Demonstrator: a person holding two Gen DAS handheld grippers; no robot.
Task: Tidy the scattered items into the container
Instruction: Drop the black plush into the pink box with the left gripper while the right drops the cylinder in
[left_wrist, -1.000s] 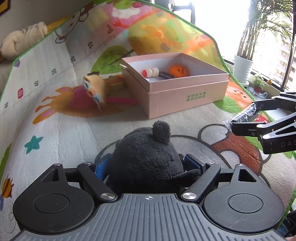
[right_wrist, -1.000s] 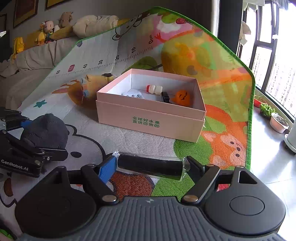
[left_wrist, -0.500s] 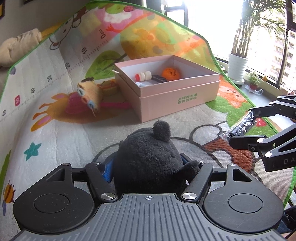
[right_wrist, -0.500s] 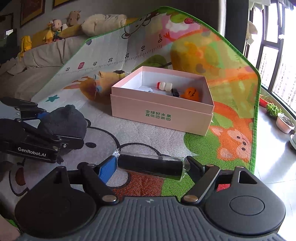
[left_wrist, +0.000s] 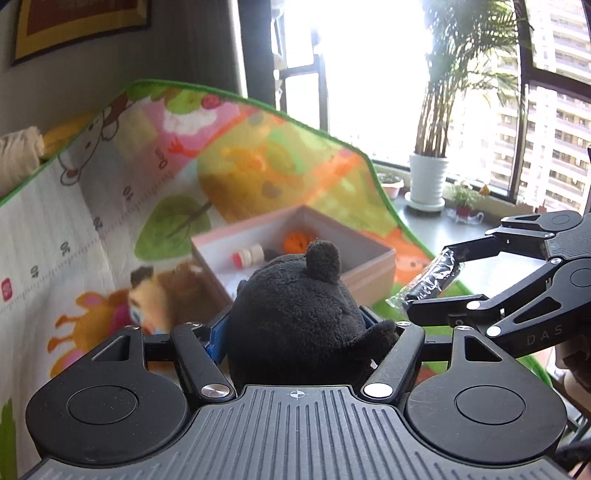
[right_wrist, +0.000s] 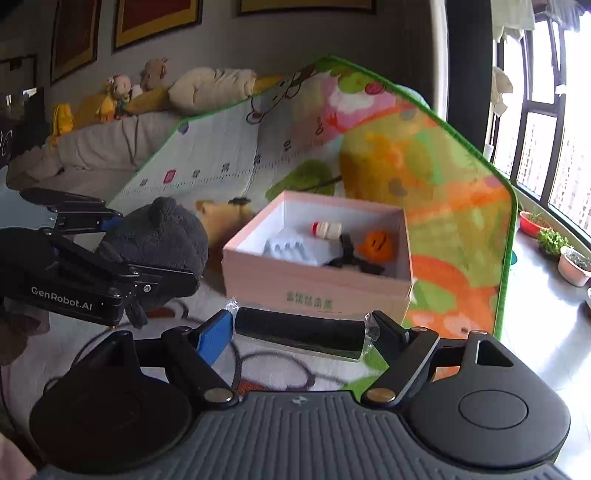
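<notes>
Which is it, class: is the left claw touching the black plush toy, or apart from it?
Touching. The left wrist view shows the left claw closed on the black plush toy, its fingers squeezing both sides.

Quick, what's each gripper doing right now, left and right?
Left gripper: closed on the black plush toy.
Right gripper: closed endwise on the black plastic-wrapped cylinder.

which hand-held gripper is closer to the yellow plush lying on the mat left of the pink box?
Left. The left hand-held gripper, shut on the black plush, is beside the yellow plush. The right hand-held gripper, shut on the black roll, is before the pink box.
</notes>
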